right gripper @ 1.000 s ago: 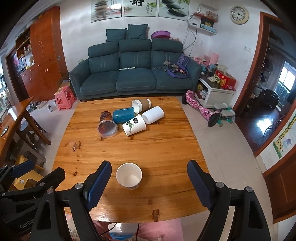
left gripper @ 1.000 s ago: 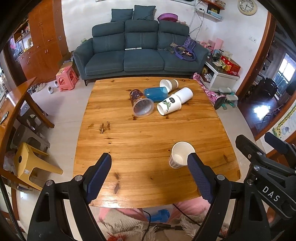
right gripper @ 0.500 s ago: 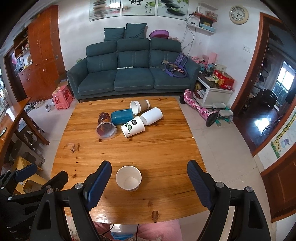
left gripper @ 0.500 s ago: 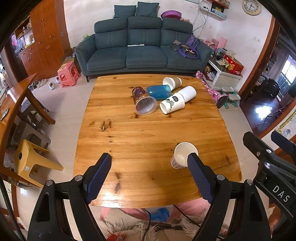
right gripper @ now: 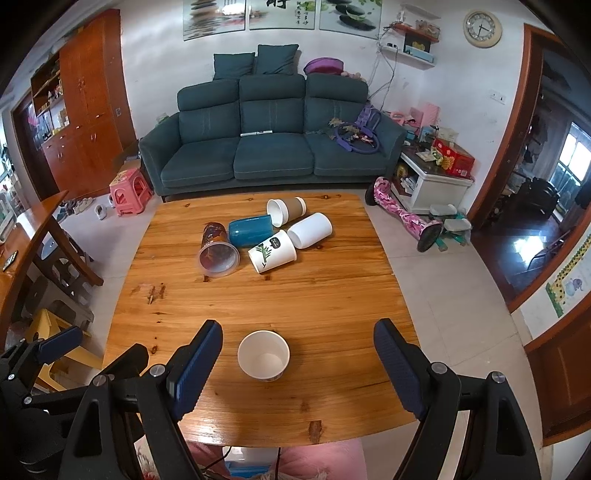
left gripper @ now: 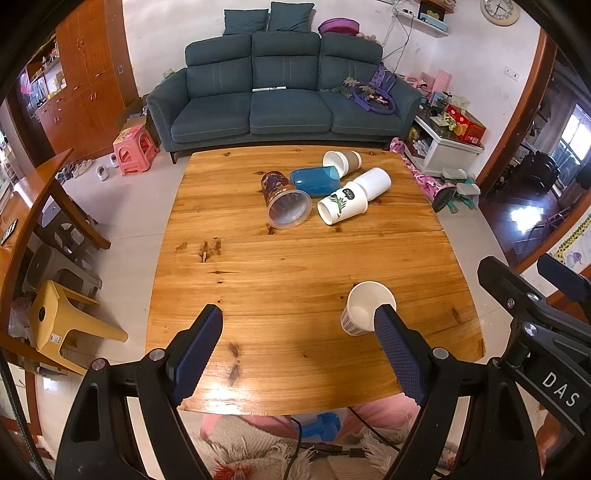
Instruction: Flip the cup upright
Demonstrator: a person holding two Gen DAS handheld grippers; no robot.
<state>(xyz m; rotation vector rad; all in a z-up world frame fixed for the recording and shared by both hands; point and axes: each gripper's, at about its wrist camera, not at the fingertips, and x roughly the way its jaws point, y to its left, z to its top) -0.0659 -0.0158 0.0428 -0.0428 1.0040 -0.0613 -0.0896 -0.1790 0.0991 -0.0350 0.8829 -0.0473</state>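
Between the right tongs (right gripper: 297, 354), whose blue-padded fingers (right gripper: 195, 363) stand wide apart and hold nothing, a white paper cup (right gripper: 263, 355) stands upright on the wooden surface (right gripper: 332, 295), mouth up, clear of both pads. Seen from the left wrist, the same cup sits just beside the right-hand finger of the left tongs (left gripper: 303, 345), which partly covers its lower edge; whether they touch cannot be told. The left tongs are likewise spread apart and empty.

Well ahead of both tongs, toward the far edge of the surface, five cups lie on their sides in a tight cluster: a clear cup with dark print (right gripper: 217, 249), a blue cup (right gripper: 250, 230), a brown-sleeved paper cup (right gripper: 286, 210), a plain white cup (right gripper: 310, 230), and a white cup with a green leaf print (right gripper: 272, 252). The last carries a small dark label whose writing is too small to read.

Legible writing: "DAS" in white on the body of the right tongs as seen from the left wrist, at its right edge. The framed wall pictures carry characters that cannot be read reliably.

Beyond the surface stand a teal sofa (right gripper: 269, 147), a pink stool (right gripper: 131, 192), and a wall clock (right gripper: 482, 28). Nothing lies on the surface between the tongs and the cluster.
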